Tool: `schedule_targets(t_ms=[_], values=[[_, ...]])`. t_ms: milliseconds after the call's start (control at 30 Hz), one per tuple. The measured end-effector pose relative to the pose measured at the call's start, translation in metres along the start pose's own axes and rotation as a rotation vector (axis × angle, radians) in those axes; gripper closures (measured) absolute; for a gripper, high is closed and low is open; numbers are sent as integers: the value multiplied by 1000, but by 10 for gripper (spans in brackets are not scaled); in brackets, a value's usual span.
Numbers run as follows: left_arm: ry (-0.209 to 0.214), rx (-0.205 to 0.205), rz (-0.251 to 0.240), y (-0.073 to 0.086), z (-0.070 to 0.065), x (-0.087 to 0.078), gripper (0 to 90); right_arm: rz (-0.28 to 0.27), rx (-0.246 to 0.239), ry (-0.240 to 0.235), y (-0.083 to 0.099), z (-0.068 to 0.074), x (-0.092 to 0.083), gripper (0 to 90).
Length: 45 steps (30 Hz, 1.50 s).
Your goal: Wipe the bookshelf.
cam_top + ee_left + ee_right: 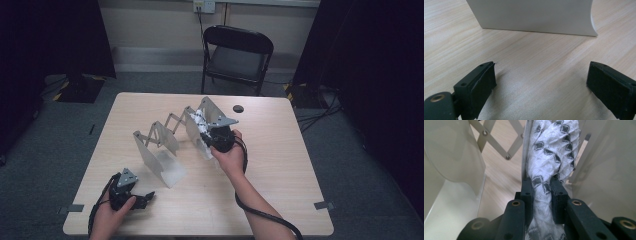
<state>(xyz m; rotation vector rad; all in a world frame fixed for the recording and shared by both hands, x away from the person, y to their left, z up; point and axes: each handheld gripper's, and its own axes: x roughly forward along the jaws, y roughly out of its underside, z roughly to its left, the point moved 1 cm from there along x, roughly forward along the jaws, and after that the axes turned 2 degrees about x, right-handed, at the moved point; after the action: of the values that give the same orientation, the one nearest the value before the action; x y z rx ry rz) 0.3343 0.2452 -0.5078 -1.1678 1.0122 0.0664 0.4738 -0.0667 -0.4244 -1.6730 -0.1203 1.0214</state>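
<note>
A white cloth (pixel 549 157) patterned with small black diamonds is pinched between the two black jaws of the right gripper (pixel 543 192), the bunched knit fabric being squeezed into soft folds by the pads. The cloth is seen standing between two pale, smooth dividers of an expanding rack (pixel 165 145), whose panels are joined by a riveted metal scissor lattice (pixel 496 137). The right gripper is held over the rack's far end by a right hand (pixel 231 159) reaching forward across the light wood-grain table (pixel 280 165). The jaws of the left gripper (pixel 541 82) are spread wide with nothing between them, low over the tabletop, facing the rack's nearest panel; it is held by the left hand (pixel 112 215) at the table's near left corner
</note>
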Motion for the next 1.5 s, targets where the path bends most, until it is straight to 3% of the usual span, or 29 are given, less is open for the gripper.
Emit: schedule_targets(t_ms=[567,800,933,1233,1500], values=[[0,0,0,0,0,0,83,82,-2,-24,42,5,23,761],[0,0,0,0,0,0,83,109,39,-20,58,5,27,759],[0,0,1,0,0,0,83,94,39,-11,52,1,19,758],[-1,-3,1,0,0,0,83,-38,33,13,11,-1,-9,758],[0,3,3,0,0,0,80,-84,0,24,-22,2,-6,756]])
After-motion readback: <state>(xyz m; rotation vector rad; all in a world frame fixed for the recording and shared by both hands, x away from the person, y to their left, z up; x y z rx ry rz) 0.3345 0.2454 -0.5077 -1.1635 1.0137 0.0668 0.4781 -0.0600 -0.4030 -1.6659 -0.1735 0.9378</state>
